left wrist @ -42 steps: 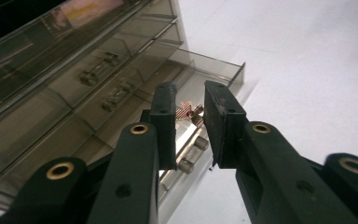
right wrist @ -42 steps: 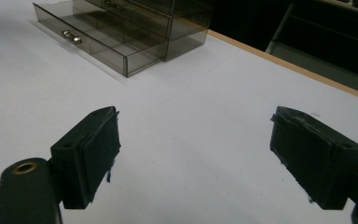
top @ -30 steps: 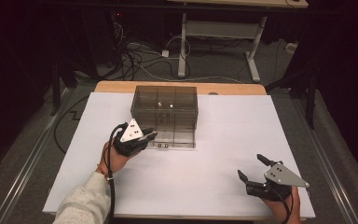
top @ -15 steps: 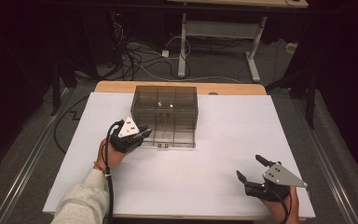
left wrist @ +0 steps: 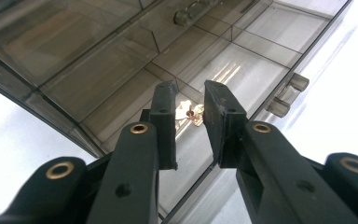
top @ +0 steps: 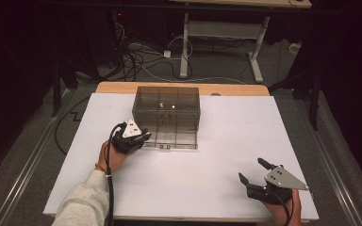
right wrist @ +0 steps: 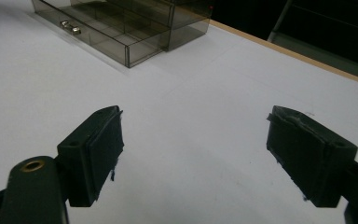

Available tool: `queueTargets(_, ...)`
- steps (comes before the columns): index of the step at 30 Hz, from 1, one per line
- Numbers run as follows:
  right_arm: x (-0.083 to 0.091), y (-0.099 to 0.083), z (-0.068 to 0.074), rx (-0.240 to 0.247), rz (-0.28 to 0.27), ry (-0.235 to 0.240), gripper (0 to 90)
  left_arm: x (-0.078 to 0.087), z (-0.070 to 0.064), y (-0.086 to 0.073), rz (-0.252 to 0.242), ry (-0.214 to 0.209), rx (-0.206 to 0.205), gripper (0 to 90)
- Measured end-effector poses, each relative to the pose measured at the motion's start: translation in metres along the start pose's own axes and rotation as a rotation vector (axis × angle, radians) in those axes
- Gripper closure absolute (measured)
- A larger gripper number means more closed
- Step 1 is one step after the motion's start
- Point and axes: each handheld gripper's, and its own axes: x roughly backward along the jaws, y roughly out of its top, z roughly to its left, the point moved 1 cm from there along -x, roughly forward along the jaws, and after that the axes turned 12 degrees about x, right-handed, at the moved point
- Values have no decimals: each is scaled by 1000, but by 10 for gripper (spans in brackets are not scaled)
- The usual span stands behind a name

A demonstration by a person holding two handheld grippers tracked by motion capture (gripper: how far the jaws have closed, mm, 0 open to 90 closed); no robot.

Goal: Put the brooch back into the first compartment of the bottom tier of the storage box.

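A smoky clear drawer box (top: 166, 106) stands at the back middle of the white table (top: 226, 141), its bottom drawer (top: 176, 135) pulled out toward me. My left gripper (top: 143, 137) hovers at the drawer's front left corner. In the left gripper view my left gripper (left wrist: 189, 91) points down into a drawer compartment (left wrist: 242, 70), jaws a narrow gap apart. A small brass piece (left wrist: 192, 113) shows in that gap; I cannot tell whether the jaws touch it. My right gripper (top: 253, 172) rests wide open near the front right, and the right gripper view shows my right gripper (right wrist: 193, 135) holding nothing.
The drawer carries two small knobs (left wrist: 286, 95) on its front wall. A wooden table edge (top: 179, 87) runs behind the white sheet. Cables (top: 136, 61) and a desk frame (top: 224, 33) lie on the floor beyond the table.
My left gripper has shifted slightly left and up along the drawer's front corner. The right gripper has stayed almost in place.
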Motion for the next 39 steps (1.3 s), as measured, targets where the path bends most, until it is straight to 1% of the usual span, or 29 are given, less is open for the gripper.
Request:
queueTargets(1, 0, 0, 0, -3, -1, 2, 185, -1, 1, -1, 1, 6, -3, 729)
queueTargets(4, 0, 0, 0, 3, -3, 5, 186, -2, 3, -2, 6, 9, 7, 729)
queueTargets(8, 0, 0, 0, 7, -4, 7, 186, -4, 4, -5, 19, 16, 3, 729)
queueTargets(11, 0, 0, 0, 12, -4, 5, 186, -4, 3, -7, 24, 24, -14, 728)
queueTargets(18, -1, 1, 1, 18, 2, 10, 185, -3, 3, -6, 14, 20, -6, 728)
queueTargets(22, -1, 1, 1, 20, 0, 13, 187, -5, 3, -7, 13, 30, -9, 727)
queueTargets(24, -1, 1, 1, 20, -1, 14, 189, -5, 3, -7, 15, 26, -4, 728)
queueTargets(30, -2, 0, 1, 17, -1, 17, 191, -5, 3, -7, 9, 27, -8, 718)
queueTargets(35, -1, 1, 0, 26, -2, 17, 191, -5, 2, -6, 5, 29, -5, 718)
queueTargets(39, -1, 1, 0, 25, -2, 24, 199, -4, 1, -5, -5, 27, -7, 717)
